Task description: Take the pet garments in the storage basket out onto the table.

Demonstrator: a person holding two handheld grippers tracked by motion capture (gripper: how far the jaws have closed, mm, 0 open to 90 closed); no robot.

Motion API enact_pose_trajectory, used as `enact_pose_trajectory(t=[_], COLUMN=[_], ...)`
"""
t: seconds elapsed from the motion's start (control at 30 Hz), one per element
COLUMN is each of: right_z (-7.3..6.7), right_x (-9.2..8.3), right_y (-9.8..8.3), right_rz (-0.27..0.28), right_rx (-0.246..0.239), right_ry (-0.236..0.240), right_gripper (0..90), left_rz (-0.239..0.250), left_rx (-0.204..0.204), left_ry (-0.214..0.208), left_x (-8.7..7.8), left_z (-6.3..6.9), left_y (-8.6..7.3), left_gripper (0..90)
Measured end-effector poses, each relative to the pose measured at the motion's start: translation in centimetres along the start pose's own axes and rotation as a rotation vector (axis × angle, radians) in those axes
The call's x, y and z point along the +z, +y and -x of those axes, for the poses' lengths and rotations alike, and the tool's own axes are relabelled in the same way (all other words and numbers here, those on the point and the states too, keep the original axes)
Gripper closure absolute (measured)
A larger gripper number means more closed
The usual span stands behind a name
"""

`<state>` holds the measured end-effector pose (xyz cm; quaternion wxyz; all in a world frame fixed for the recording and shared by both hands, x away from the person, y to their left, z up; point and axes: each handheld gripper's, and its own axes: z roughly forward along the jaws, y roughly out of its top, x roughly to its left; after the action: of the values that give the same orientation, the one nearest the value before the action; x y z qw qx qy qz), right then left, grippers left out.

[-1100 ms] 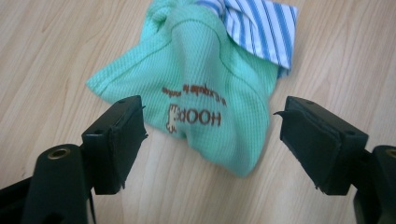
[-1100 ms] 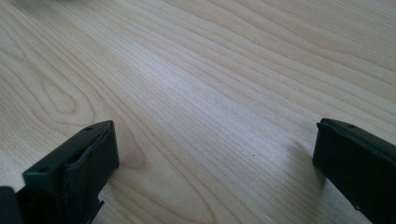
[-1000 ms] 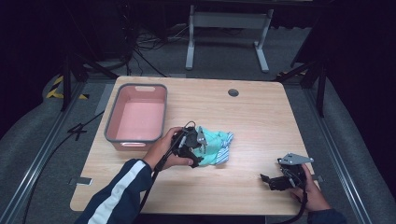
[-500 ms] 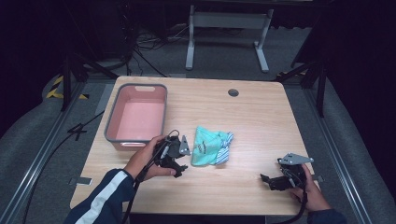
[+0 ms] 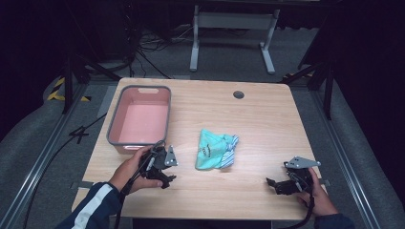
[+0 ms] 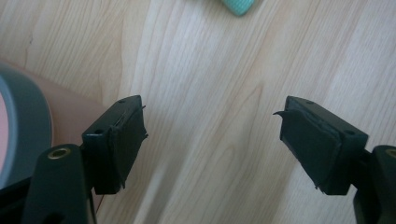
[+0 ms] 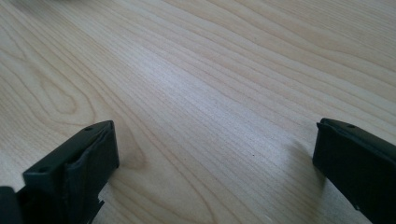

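Left gripper (image 5: pixel 166 175) near the surface's front-left corner, jaws wide apart, holding nothing; right gripper (image 5: pixel 279 183) at front-right, also wide and bare. Crumpled teal cloth with striped patch (image 5: pixel 216 150) lies mid-surface, beside pink grey-rimmed plastic tub (image 5: pixel 139 93). Likely light, limp; pinch a raised fold.

A pale wooden counter (image 5: pixel 267 119) stands on grey carpeted floor (image 5: pixel 28 157) in a dark room, with a white metal frame (image 5: pixel 231 21) and black cables (image 5: pixel 143 47) behind it.

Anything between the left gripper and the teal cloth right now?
No. Bare table wood separates the open left gripper from the teal cloth, seen in the high view.
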<state>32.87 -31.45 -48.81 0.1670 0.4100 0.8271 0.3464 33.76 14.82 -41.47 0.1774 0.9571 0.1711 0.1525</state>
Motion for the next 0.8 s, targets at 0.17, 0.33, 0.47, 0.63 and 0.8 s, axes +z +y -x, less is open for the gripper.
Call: enact_pose_trajectory(t=[0.17,0.33,0.47,0.63,0.8], right_z=[0.0,0.0,0.0,0.0,0.0], right_x=[0.0,0.0,0.0,0.0,0.0], right_y=[0.0,0.0,0.0,0.0,0.0], right_rz=[0.000,0.000,0.000,0.000,0.000], right_rx=[0.000,0.000,0.000,0.000,0.000], right_ry=[0.001,0.000,0.001,0.000,0.001], right_gripper=[0.5,0.4,0.4,0.4,0.5], left_rz=[-0.009,-0.010,-0.018,-0.026,-0.030], left_rx=[0.001,-0.015,-0.029,-0.042,-0.052], left_ry=[0.008,0.007,0.012,0.020,0.036], left_x=[-0.1,-0.2,-0.4,-0.4,-0.6], left_z=[0.1,-0.1,-0.3,-0.4,-0.5], left_y=[-1.4,-2.6,-4.3,-5.5,-6.6], left_gripper=[22.0,21.8,21.8,20.8,19.8])
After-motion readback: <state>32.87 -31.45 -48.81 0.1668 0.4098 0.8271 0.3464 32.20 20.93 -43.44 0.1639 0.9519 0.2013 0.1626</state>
